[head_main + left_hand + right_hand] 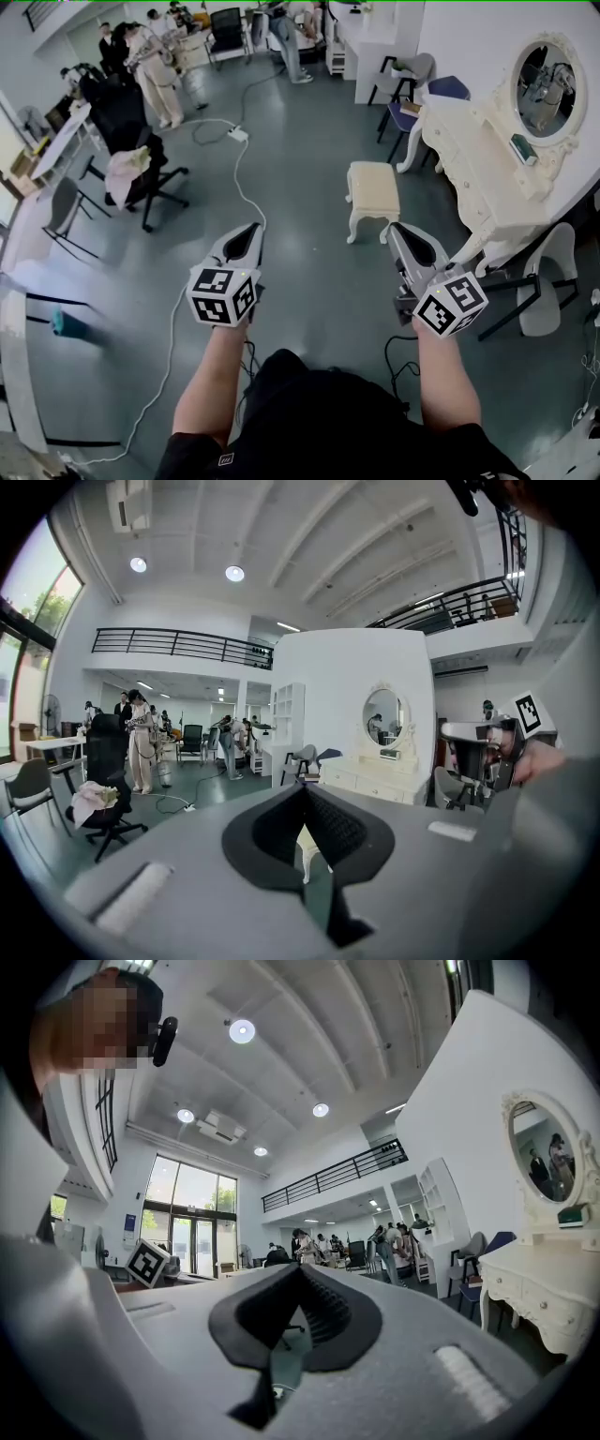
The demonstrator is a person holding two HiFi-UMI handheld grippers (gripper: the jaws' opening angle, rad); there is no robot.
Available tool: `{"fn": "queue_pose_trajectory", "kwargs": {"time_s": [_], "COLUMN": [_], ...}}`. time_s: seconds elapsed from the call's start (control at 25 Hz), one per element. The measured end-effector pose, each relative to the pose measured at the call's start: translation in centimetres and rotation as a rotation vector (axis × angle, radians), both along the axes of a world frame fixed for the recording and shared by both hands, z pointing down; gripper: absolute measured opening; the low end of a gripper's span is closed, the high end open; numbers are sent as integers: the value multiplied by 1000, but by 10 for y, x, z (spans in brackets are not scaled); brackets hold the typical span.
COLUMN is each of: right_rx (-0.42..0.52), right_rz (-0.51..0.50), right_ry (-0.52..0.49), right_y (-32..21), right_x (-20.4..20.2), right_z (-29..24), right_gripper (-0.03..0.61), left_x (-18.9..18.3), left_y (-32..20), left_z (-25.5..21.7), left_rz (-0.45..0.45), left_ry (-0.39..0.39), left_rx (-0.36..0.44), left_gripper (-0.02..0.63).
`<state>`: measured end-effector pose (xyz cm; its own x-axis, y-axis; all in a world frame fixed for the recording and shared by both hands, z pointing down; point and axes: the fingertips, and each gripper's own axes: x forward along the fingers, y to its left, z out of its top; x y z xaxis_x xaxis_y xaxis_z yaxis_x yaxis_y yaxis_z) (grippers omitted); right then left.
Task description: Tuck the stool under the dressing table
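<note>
One cream stool [373, 192] stands on the floor just beside the one white dressing table [487, 178], apart from it and not beneath it. Two grippers are held short of the table: left gripper [251, 228] and right gripper [397, 228], both with jaws pressed together, gripping nothing. One oval mirror [547, 75] tops the table

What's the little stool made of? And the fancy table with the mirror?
The stool looks like white-painted wood, going by its curvy carved legs, with a cream padded fabric seat. The dressing table seems painted wood too, smooth cream with carved edges; its mirror is glass.
</note>
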<state>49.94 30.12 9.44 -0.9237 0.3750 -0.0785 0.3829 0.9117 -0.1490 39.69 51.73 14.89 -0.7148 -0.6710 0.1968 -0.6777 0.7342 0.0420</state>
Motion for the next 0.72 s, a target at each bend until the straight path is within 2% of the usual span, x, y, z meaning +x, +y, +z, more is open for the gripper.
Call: {"fn": "queue_pose_trajectory", "kwargs": {"time_s": [0.2,0.4,0.56,0.72], "right_rx": [-20,-24,-24,-34], "right_rz": [-16,-24,-21,-34], "right_ry": [34,80,111,123], "right_y": [1,-2,-3,10], "right_x": [-5,-30,-71,-128], "right_z": [10,26,38,44], "right_gripper": [5,5,5,5], "left_x": [-7,-37,-75,-131], "left_y": [-2,-18,-22,-13], "left_z": [10,22,30,33], "left_rz": [-1,25,42,45], "left_ry": [26,50,54,67], "left_rx": [2,14,14,12], "left_gripper": [18,18,18,18]}}
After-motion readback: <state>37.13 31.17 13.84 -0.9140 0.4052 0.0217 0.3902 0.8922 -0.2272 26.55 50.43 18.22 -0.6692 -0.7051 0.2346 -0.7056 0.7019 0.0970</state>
